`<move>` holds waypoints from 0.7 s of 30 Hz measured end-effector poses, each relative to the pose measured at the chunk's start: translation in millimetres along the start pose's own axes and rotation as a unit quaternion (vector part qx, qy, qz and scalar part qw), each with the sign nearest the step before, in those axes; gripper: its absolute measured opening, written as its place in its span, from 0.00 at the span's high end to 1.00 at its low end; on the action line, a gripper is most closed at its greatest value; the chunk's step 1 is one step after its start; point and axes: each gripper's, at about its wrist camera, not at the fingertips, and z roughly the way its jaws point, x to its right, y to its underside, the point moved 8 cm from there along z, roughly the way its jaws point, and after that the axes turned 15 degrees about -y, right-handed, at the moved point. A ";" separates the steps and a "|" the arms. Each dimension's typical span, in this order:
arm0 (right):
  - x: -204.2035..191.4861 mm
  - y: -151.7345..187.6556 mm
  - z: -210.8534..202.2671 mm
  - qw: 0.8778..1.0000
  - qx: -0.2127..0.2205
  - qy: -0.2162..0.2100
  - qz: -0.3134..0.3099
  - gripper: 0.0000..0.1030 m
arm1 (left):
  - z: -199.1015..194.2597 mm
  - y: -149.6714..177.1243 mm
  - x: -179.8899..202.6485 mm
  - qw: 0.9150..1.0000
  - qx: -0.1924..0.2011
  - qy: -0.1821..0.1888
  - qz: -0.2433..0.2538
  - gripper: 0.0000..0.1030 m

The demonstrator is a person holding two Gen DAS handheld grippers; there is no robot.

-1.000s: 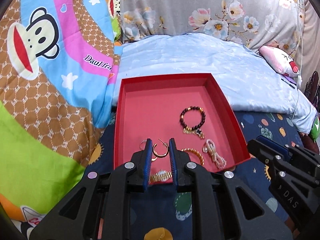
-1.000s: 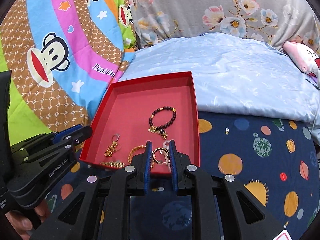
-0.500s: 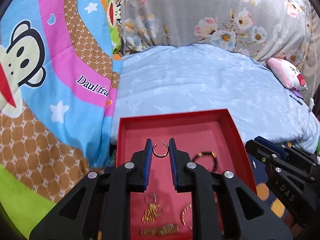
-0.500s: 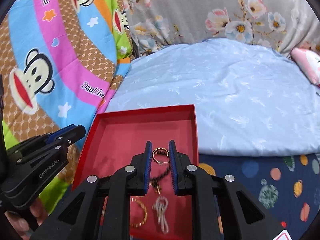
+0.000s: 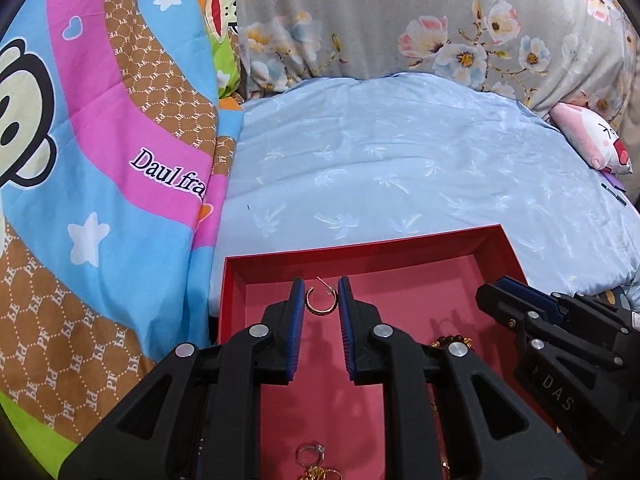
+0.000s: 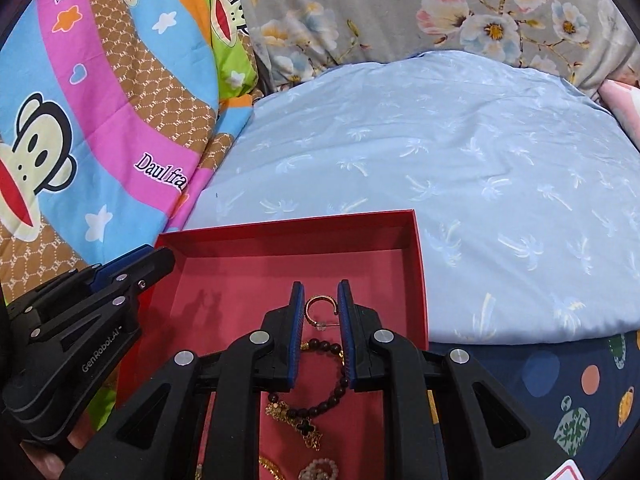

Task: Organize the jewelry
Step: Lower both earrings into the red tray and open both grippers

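**Two hoop earrings held over the red tray**

The left gripper (image 5: pixel 321 300) is clenched on a gold hoop earring (image 5: pixel 321 303); the hoop sits right between the blue pads near their tips, its post sticking up toward the far side; below it lies the far end of the red tray (image 5: pixel 360 254), bare pink floor under the jaws; the right gripper (image 6: pixel 320 304) likewise grips a second gold hoop (image 6: pixel 321 306), pinched between its pads with the post and clear backing pointing toward the camera; both grippers hang side by side above the same tray, the right one showing at the right edge of the left view, the left one at the left edge of the right view; nearer in the tray, behind the right gripper's fingers, lies a dark beaded bracelet (image 6: pixel 324 390) with a gold charm; a pearl piece (image 6: pixel 320 470) and a small ring (image 5: pixel 310 452) rest at the near end; the tray stands on a dark spotted sheet (image 6: pixel 560 380), its far wall against a pale blue quilt (image 5: pixel 400 168); a monkey-print blanket (image 5: pixel 100 160) rises to the left
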 end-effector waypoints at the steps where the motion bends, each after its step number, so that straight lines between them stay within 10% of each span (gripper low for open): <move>1: 1.2 -0.6 2.8 1.000 -0.002 0.002 -0.002 0.85 | 1.6 -0.4 0.9 1.000 0.000 0.000 0.000 0.84; 8: 11.0 -1.8 15.9 1.000 -0.010 0.017 -0.001 0.84 | 19.4 -3.2 7.0 1.000 -0.007 -0.003 -0.005 0.82; 11: 14.1 -0.6 19.8 1.000 -0.010 0.021 0.003 0.82 | 31.3 -1.4 4.2 0.999 -0.023 -0.003 -0.023 0.51; 21: 12.5 3.2 -6.2 1.000 0.013 0.008 0.020 0.74 | 21.4 11.3 -14.0 0.999 -0.018 -0.016 -0.030 0.48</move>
